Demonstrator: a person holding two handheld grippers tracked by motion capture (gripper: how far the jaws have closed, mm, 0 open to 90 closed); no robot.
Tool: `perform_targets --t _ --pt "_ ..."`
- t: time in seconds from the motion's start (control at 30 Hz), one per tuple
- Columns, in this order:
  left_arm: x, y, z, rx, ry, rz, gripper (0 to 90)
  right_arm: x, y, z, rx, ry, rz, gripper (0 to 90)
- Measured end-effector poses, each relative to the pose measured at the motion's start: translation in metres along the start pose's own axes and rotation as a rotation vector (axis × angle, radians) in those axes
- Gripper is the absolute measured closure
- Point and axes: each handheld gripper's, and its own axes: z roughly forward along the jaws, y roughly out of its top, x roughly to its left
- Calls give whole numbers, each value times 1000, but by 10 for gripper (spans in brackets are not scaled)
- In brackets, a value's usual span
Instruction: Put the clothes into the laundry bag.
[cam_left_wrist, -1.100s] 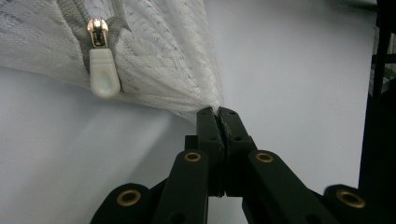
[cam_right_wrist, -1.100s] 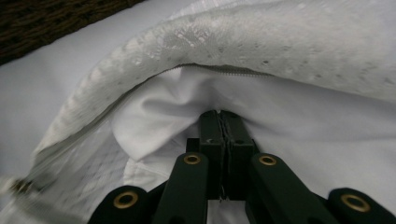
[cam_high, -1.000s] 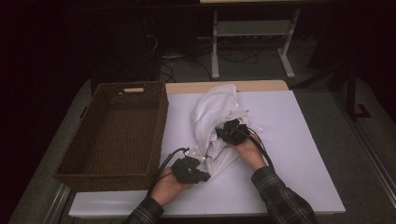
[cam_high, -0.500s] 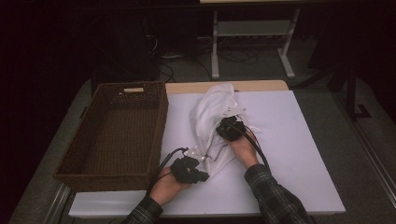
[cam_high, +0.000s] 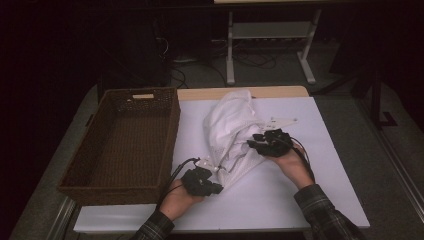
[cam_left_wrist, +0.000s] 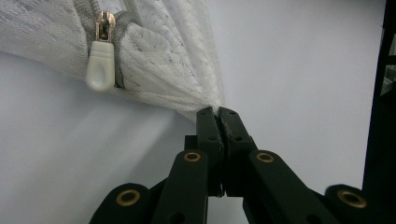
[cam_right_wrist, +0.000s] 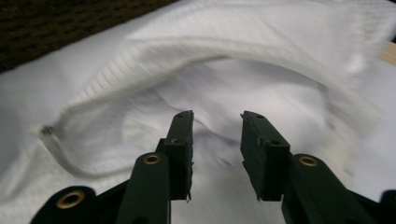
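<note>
A white mesh laundry bag (cam_high: 227, 150) with a white garment (cam_high: 232, 117) lies in the middle of the table. In the left gripper view the bag's lace mesh (cam_left_wrist: 163, 46) and its cream zipper pull (cam_left_wrist: 99, 65) are close up. My left gripper (cam_left_wrist: 218, 112) is shut on a pinched corner of that mesh; it sits at the bag's near end (cam_high: 216, 189). My right gripper (cam_right_wrist: 216, 123) is open; its jaws have just been opening and nothing is between them. It faces the ribbed garment (cam_right_wrist: 224, 56) from the bag's right side (cam_high: 256, 145).
A brown wicker basket (cam_high: 172, 130) stands empty on the left of the white table sheet (cam_high: 300, 195); its weave (cam_right_wrist: 56, 23) appears beyond the cloth in the right gripper view. A metal stand (cam_high: 270, 30) and cables sit on the dark floor behind the table.
My right gripper has let go of the cloth, opened, and drawn a little to the right. The left gripper has kept still on the mesh.
</note>
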Motion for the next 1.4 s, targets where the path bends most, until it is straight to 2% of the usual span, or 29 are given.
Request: perform_targets --t 0.2,0.37,0.5,0.7,0.77,0.8,0.87,0.9,0.97,1.2,1.4 --pt "0 0 0 -2 -1 -2 882 -27 -25 -17 12 -71 62 593" --pt "1 0 1 -3 -3 -8 880 -42 -47 -23 28 -84 121 587" --pt "1 0 1 -6 -3 -9 880 -42 -52 -21 36 -62 134 566" --pt "1 0 1 -6 -3 -8 880 -32 -46 -17 31 -34 123 531" --pt "1 0 0 -6 -3 -7 880 -29 -46 -14 49 -45 111 527" --pt "1 0 0 -6 -3 -7 880 -28 -46 -12 66 -73 99 573" --pt "1 0 0 -5 -3 -6 880 -28 -47 -10 79 -93 97 633" --pt "1 0 0 -5 -3 -7 880 -29 -48 -10 84 -97 95 749" --pt "1 0 0 -5 -3 -5 880 -31 -48 -12 79 -111 96 861" --pt "1 0 -1 -5 2 -7 880 -32 -50 -35 42 -131 100 893" --pt "1 0 -1 -2 3 -3 881 -32 -64 -55 64 -140 103 893"
